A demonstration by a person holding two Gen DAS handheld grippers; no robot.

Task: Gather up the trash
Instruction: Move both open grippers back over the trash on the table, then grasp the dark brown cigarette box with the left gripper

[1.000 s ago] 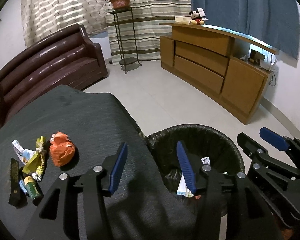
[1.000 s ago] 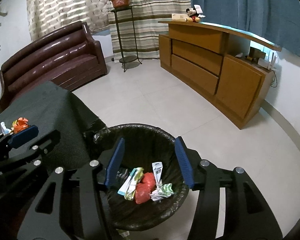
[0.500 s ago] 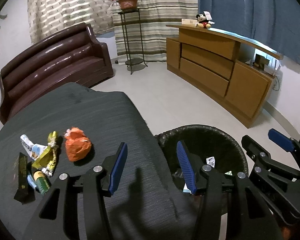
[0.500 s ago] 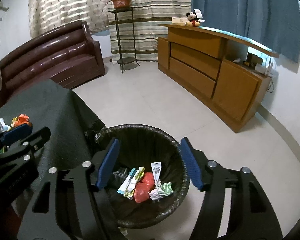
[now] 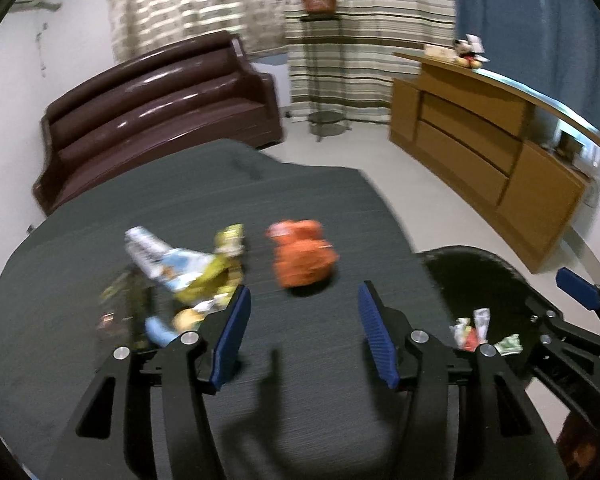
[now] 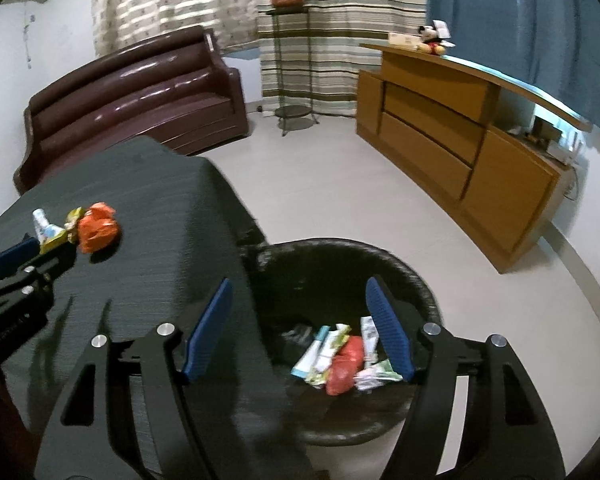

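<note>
A crumpled orange wrapper (image 5: 302, 254) lies on the dark table (image 5: 300, 420), just beyond my open, empty left gripper (image 5: 302, 320). Left of it lies a heap of wrappers (image 5: 188, 268), white, blue and yellow. The orange wrapper (image 6: 98, 232) and the heap (image 6: 54, 230) also show in the right wrist view. My right gripper (image 6: 298, 330) is open and empty, over the table edge and the black-lined trash bin (image 6: 420, 280), which holds several wrappers (image 6: 344, 360). The bin (image 5: 480, 276) stands right of the table.
A brown sofa (image 6: 132, 96) stands behind the table. A wooden sideboard (image 6: 460, 140) runs along the right wall. A plant stand (image 6: 290, 60) stands by the striped curtains. Pale tiled floor (image 6: 340, 200) lies between them.
My left gripper has swung left from the bin toward the wrappers on the table, and the orange wrapper is now between its fingers' line. My right gripper has shifted left toward the table edge.
</note>
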